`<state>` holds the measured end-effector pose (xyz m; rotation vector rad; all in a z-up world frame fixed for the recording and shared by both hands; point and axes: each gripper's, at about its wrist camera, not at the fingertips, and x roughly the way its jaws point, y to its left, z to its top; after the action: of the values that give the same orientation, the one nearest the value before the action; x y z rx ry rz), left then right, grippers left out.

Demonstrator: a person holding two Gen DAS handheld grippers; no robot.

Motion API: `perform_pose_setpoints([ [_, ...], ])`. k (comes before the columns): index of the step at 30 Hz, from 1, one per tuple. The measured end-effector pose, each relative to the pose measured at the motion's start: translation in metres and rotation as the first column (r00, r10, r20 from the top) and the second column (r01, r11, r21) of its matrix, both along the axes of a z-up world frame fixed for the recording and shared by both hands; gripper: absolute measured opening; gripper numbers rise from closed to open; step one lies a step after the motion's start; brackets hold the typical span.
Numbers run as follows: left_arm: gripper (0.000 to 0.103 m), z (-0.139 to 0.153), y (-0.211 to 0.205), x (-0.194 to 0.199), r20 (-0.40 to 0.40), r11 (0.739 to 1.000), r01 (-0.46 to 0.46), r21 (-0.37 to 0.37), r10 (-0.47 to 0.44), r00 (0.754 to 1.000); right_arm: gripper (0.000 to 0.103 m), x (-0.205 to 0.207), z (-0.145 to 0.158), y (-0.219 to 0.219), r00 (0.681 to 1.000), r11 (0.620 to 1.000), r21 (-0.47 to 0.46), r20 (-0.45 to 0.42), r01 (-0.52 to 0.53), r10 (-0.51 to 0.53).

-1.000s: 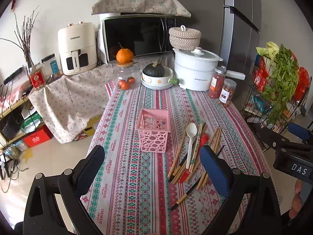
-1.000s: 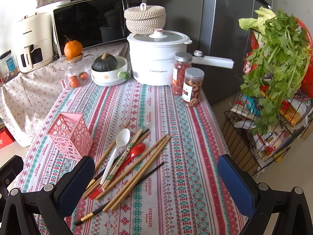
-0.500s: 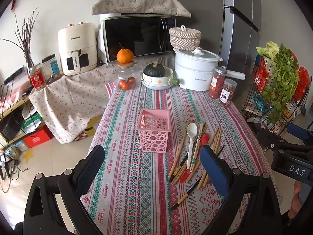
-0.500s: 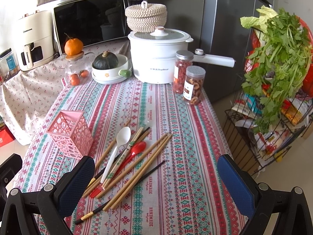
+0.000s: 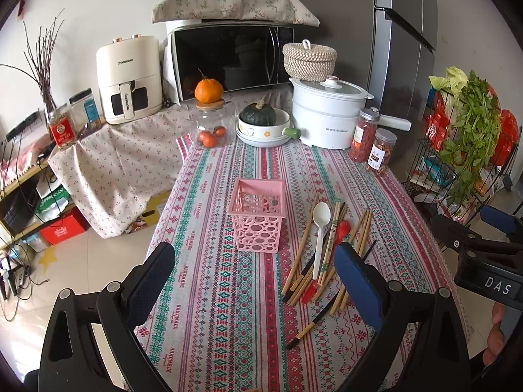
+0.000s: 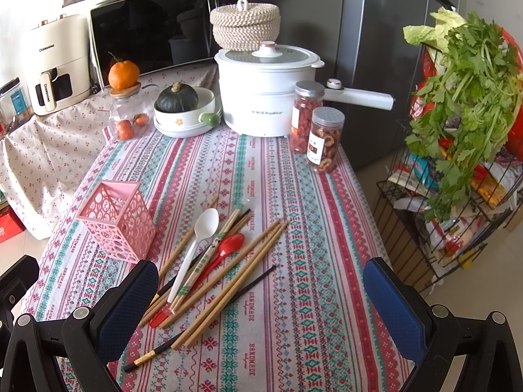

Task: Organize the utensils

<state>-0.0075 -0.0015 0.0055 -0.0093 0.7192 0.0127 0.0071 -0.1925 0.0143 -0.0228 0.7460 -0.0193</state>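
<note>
A pink perforated basket (image 5: pixel 258 217) (image 6: pixel 117 223) stands upright on the patterned tablecloth. To its right lies a loose pile of utensils: a white spoon (image 5: pixel 318 235) (image 6: pixel 196 245), a red spoon (image 5: pixel 340 230) (image 6: pixel 222 254), several bamboo chopsticks (image 5: pixel 304 248) (image 6: pixel 242 268) and a black chopstick (image 5: pixel 313 320) (image 6: pixel 202 320). My left gripper (image 5: pixel 255 277) hovers open over the near part of the table, below the basket. My right gripper (image 6: pixel 261 294) is open too, held over the near end of the pile. Nothing sits between either pair of fingers.
At the table's far end stand a white pot (image 6: pixel 264 91), two snack jars (image 6: pixel 318 134), a bowl with a dark squash (image 6: pixel 183 107) and a glass jar with an orange on top (image 6: pixel 126 107). A wire rack with greens (image 6: pixel 457 130) stands off the right edge.
Both grippers have crept slightly forward toward the table; the utensils and basket have not moved.
</note>
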Motion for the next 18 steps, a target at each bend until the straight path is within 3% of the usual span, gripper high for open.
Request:
perform_pose_setpoints([
  [10, 0.099, -0.012, 0.0, 0.017, -0.053, 1.0, 0.025, -0.009, -0.025, 0.998, 0.103, 0.01, -0.007, -0.003, 0.999, 1.0, -0.012, -0.037, -0.009, 0.009],
  [13, 0.099, -0.016, -0.009, 0.028, -0.09, 0.995, 0.102, 0.001, -0.101, 0.991, 0.103, 0.026, -0.017, -0.01, 0.994, 1.0, 0.017, -0.11, -0.025, 0.027],
  [18, 0.098, -0.021, -0.025, 0.055, -0.212, 0.976, 0.215, -0.035, -0.218, 0.953, 0.103, 0.06, -0.037, -0.027, 0.968, 0.997, 0.068, -0.246, -0.033, 0.049],
])
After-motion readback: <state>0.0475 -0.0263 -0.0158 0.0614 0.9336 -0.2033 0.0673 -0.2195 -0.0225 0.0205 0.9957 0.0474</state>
